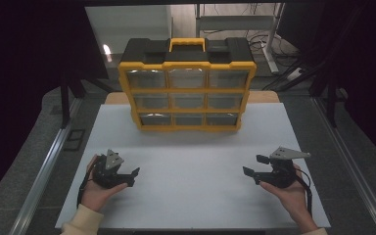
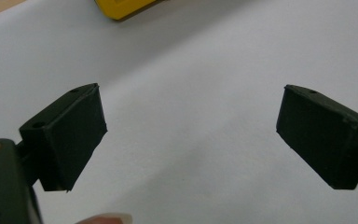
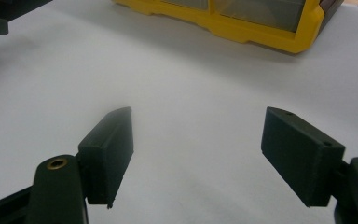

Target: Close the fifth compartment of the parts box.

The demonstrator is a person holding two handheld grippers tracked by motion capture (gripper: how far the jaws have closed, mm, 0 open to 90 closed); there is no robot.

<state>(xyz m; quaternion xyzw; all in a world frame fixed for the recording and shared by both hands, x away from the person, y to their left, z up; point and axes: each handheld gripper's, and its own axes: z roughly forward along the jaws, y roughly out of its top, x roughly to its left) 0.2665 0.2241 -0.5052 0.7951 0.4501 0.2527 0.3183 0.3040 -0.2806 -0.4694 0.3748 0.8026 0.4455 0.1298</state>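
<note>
While both the left gripper (image 1: 133, 176) and right gripper (image 1: 250, 165) rest wide and empty, the yellow drawer organizer (image 1: 188, 84) stands at twelve o'clock. Approach one drawer squarely, I judge.

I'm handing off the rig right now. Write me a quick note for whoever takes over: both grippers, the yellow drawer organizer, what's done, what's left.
Left gripper: open, nothing between the jaws, low over the white table sheet at front left.
Right gripper: open, empty, at front right, jaws pointing toward the middle.
Yellow drawer organizer: stands upright at the back of the sheet, handle on top, three rows of three clear drawers facing the person, all apparently closed. Contents too dim to tell.
Done: nothing visibly changed on the organizer; no loose item on the sheet.
Left: probably approach the organizer and work a drawer; both grippers are well short of it.
</note>
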